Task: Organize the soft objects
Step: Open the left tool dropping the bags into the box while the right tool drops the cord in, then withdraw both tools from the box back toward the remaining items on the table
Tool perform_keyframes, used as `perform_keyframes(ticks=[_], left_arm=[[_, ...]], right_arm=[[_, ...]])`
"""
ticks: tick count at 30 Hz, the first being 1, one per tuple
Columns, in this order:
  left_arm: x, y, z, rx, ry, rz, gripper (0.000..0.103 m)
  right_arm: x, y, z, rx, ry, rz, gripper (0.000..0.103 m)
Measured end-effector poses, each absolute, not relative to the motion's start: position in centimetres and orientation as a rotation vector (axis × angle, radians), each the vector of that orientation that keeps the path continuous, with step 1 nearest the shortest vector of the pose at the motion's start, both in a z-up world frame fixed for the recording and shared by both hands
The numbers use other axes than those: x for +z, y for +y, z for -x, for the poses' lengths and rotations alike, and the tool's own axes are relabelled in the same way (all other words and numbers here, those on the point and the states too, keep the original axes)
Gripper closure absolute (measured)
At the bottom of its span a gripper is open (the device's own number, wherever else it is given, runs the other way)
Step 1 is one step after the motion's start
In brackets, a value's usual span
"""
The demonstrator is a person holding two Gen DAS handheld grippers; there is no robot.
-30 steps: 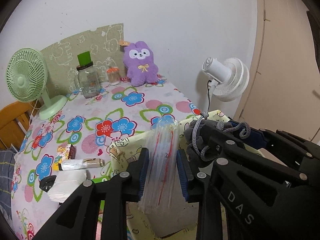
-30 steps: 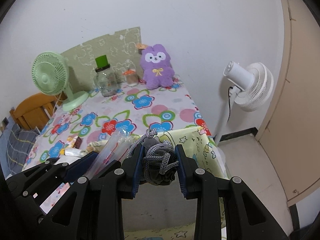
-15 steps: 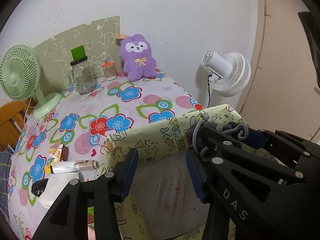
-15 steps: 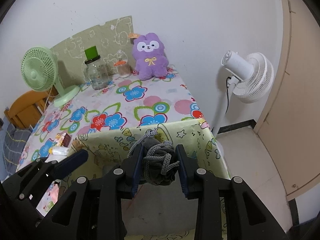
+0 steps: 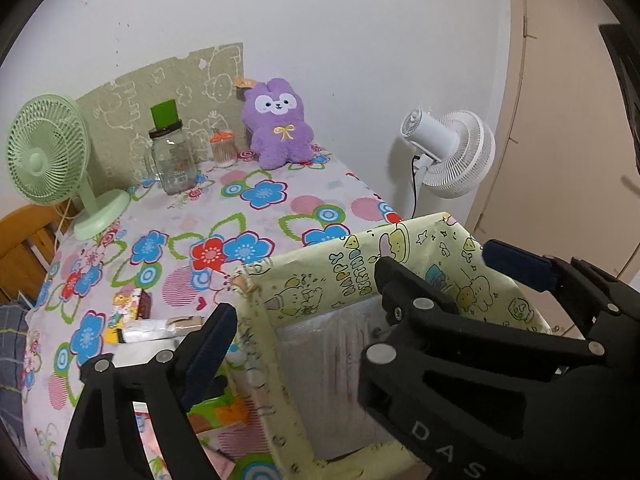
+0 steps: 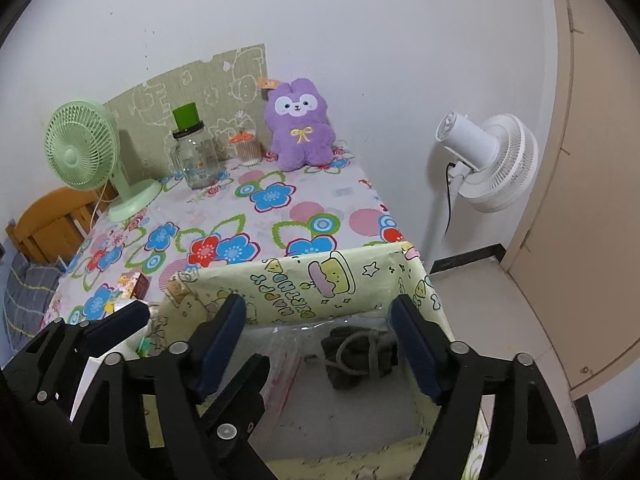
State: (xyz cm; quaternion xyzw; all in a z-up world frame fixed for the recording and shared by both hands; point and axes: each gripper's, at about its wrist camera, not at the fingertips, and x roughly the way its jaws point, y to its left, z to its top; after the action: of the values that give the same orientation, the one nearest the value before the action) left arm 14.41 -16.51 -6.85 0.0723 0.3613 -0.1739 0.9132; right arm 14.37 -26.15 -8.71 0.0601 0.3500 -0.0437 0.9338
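Note:
A yellow cartoon-print box stands open at the near edge of the flowered table. A grey corded pouch lies on the box floor beside a clear plastic bag, which also shows in the left wrist view. My right gripper is open and empty above the pouch. My left gripper is open and empty over the box's left wall. A purple plush bunny sits at the table's far edge against the wall.
A green desk fan, a glass jar with a green lid and a small swab jar stand at the back. Packets and tissue lie left of the box. A white floor fan stands at the right.
My left gripper opened and dropped the plastic bag into the box. My right gripper opened and dropped the grey pouch into the box.

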Motion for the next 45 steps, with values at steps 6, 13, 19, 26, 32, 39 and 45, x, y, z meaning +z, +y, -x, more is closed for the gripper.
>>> perform_keyframes(ticks=[6,13,19,26,32,39,45], left_arm=[[-5.8,-15.0,-12.8,-0.330,0.710,-0.171,0.009],[-4.8,-13.1,-11.1,-0.319,0.676,-0.163,0.008],[-4.1,-11.7,-9.5,-0.313,0.649,-0.160,0.008],[-3.8,-9.9,-7.7,-0.296,0.625,-0.150,0.006],[-4.0,-8.2,-6.6,-0.285,0.615,-0.141,0.006],[-4.4,-6.7,-5.7,-0.273,0.613,-0.132,0.006],[-5.0,-5.5,-5.0,-0.251,0.613,-0.125,0.006]], right_arm=[[-7.6,-24.6,-12.7,-0.085,0.675,-0.121,0.015],[-6.4,-22.7,-11.0,-0.082,0.643,-0.109,0.012],[-5.5,-21.1,-9.2,-0.082,0.610,-0.101,0.007],[-5.1,-19.4,-7.5,-0.074,0.589,-0.085,0.006],[-5.2,-17.8,-6.3,-0.057,0.577,-0.073,0.006],[-5.5,-16.1,-5.2,-0.037,0.574,-0.064,0.006],[-6.1,-14.8,-4.9,-0.010,0.572,-0.053,0.006]])
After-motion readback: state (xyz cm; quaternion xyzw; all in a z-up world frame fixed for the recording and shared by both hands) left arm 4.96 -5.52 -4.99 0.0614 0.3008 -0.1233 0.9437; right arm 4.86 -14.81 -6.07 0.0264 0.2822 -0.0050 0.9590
